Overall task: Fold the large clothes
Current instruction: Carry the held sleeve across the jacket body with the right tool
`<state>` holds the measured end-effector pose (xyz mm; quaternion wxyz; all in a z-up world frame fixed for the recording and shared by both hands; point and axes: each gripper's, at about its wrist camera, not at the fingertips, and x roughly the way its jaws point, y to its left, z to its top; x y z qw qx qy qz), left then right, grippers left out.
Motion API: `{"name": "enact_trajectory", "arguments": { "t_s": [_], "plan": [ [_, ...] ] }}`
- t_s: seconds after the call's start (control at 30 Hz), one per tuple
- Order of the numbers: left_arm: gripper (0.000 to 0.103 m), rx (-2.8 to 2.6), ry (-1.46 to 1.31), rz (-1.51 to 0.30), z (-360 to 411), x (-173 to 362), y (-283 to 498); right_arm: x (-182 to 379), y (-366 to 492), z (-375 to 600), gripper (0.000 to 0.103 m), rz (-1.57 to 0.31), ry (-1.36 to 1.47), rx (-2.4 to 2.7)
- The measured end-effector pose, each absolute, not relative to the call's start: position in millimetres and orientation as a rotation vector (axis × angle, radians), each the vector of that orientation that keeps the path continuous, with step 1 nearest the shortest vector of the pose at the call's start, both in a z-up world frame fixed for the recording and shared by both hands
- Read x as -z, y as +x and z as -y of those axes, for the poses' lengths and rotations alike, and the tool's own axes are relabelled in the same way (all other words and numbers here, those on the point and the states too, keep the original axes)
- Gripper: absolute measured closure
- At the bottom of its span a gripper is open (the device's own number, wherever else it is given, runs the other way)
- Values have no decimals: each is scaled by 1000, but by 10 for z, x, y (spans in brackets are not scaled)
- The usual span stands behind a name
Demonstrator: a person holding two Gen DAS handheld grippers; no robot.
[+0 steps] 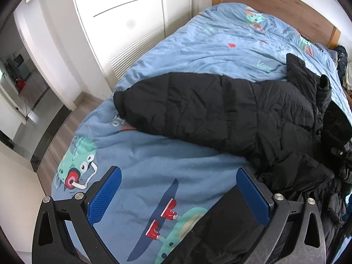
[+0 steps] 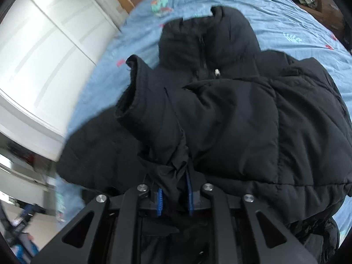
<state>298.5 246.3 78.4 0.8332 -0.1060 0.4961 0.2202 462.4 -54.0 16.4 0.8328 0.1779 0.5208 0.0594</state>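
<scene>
Black puffer jacket [image 1: 220, 110] lies across the bed on the blue cartoon-print duvet [image 1: 176, 44], one quilted sleeve [image 1: 167, 101] stretched out toward the wardrobe side, the rest bunched at the right of the left wrist view. My left tongs [image 1: 178, 189] are spread wide, blue pads [image 1: 105, 195] apart, nothing pinched; they hang over bare duvet near the red-sneaker print [image 1: 162, 220], with a bit of black fabric just under the right finger. My right tongs [image 2: 175, 200] are nearly pressed together and pinching a thin fold of the jacket's black fabric [image 2: 176, 176] between the blue pads [image 2: 159, 202]. In the right wrist view a sleeve cuff [image 2: 134, 88] stands up open at the left of the pile, collar and zipper [image 2: 202, 52] further back, a puffy panel folded over on the right. White wardrobe doors [image 1: 132, 11] beside the bed, wooden headboard [image 1: 275, 2] behind. Right view blurred at the edges.
</scene>
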Motion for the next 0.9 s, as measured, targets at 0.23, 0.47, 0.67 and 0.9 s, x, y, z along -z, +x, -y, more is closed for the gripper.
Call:
{"name": "enact_trajectory", "arguments": {
  "t_s": [0.23, 0.47, 0.67, 0.9],
  "plan": [
    [1, -463, -225, -1063, -2451, -753, 2973, -23, 4615, 385, 68, -1153, 291, -132],
    [1, -439, -202, -1052, -2297, -811, 3087, -40, 4525, 268, 51, -1163, 264, -187],
    [1, -374, -199, -1060, -1966, -788, 3299, -354, 4369, 343, 50, -1099, 276, -256],
    [1, -182, -121, -1015, -1121, -741, 3872, -666, 4381, 1006, 49, -1022, 206, -126]
  ]
}}
